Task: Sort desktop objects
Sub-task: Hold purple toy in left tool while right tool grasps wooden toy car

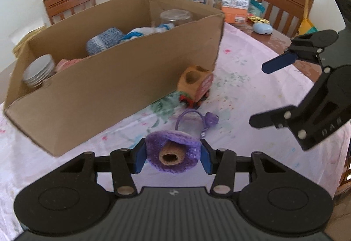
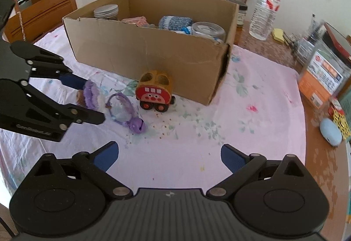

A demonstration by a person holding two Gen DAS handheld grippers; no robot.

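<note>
My left gripper [image 1: 172, 156] is shut on a purple knitted flower toy [image 1: 173, 153] with a tan centre, held just above the pink tablecloth; it also shows in the right wrist view [image 2: 91, 94]. A purple hair tie [image 1: 197, 121] lies just beyond it and shows in the right wrist view too [image 2: 128, 112]. An orange and red toy bus [image 1: 196, 86] stands against the cardboard box [image 1: 109, 87], as the right wrist view [image 2: 154, 93] shows. My right gripper [image 2: 170, 156] is open and empty over the cloth; it appears at the right of the left wrist view [image 1: 263, 94].
The box [image 2: 149, 50] holds jars, yarn balls and a stack of plates. A water bottle [image 2: 266, 6], plastic containers [image 2: 322, 70] and a pale blue case [image 2: 330, 132] stand at the table's far and right sides. Wooden chairs surround the table.
</note>
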